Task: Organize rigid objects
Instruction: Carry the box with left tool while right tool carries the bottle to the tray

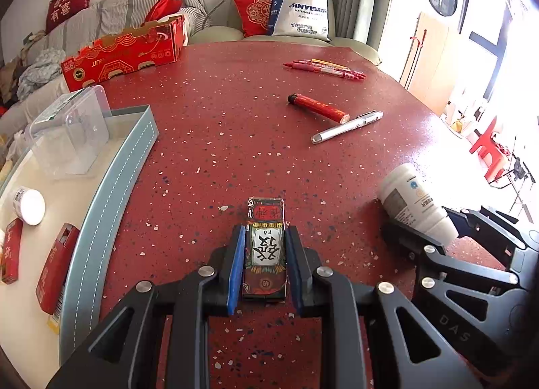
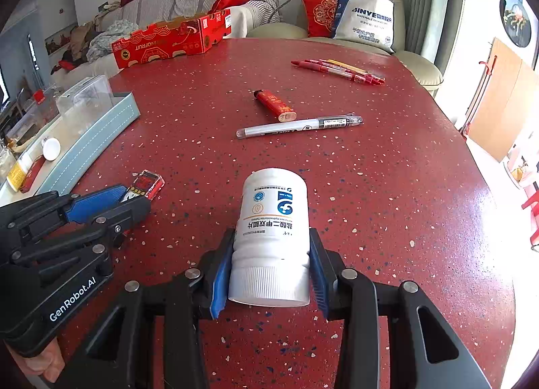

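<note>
In the left wrist view, our left claw (image 1: 264,261) sits low in the middle of the frame, its blue pads closed against both sides of a small patterned box (image 1: 266,247) that lies on the red tabletop (image 1: 219,139). At the left edge the grey tray (image 1: 111,193) already holds a clear container (image 1: 69,134), a small white jar (image 1: 29,206) and two red packs (image 1: 55,267). At the right edge we see the white bottle (image 1: 416,202) in the other claw.

In the right wrist view, our right claw (image 2: 269,271) at bottom centre is closed on the white bottle (image 2: 273,237), gripping near its ribbed cap, with the bottle lying along the claw. Above it in the frame a white pen (image 2: 299,126), a red lighter (image 2: 274,105) and a bunch of red pens (image 2: 337,70) lie loose on the tabletop, near one another but well apart from the tray.

We judge the job about half done: both held things and the loose ones are not yet in the tray
</note>
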### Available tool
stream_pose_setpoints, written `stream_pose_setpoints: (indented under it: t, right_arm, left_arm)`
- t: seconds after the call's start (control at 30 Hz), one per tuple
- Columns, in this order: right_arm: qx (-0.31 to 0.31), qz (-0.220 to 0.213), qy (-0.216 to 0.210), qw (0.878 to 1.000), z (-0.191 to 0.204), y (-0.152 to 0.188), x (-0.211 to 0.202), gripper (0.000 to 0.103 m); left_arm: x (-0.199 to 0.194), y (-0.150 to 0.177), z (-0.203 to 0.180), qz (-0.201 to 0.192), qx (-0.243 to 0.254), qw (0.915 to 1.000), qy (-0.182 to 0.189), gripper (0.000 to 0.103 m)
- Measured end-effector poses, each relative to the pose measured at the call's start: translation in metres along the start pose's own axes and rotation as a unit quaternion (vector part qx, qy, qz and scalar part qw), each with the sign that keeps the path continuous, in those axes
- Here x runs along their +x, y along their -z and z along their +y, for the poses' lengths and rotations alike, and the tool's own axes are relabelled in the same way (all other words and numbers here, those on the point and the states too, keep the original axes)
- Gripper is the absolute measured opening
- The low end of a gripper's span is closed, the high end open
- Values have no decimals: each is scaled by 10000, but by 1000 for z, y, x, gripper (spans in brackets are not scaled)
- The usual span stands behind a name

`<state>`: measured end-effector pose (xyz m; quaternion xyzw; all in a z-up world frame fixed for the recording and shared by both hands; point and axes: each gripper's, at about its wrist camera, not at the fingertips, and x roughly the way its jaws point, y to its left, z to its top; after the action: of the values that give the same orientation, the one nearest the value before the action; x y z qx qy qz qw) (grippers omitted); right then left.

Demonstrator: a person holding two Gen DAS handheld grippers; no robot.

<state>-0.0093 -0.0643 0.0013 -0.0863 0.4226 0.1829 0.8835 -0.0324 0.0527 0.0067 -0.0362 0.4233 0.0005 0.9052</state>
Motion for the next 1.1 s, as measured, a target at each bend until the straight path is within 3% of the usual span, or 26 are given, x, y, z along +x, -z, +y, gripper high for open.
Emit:
stream_pose_setpoints:
  t: [0.3,0.77,1.1]
  right_arm:
    - [97,28,26,9999,1,4,-4,42]
    - [46,36,32,10000,43,59,-49,42]
    - [87,-89,27,9999,46,64,-51,42]
  left_arm:
    - [-4,4,-6,43,94,9997,-199,26]
    - [-55,65,2,138,215,9992,-295,25]
    - [-58,67,5,88,190,9995,-221,26]
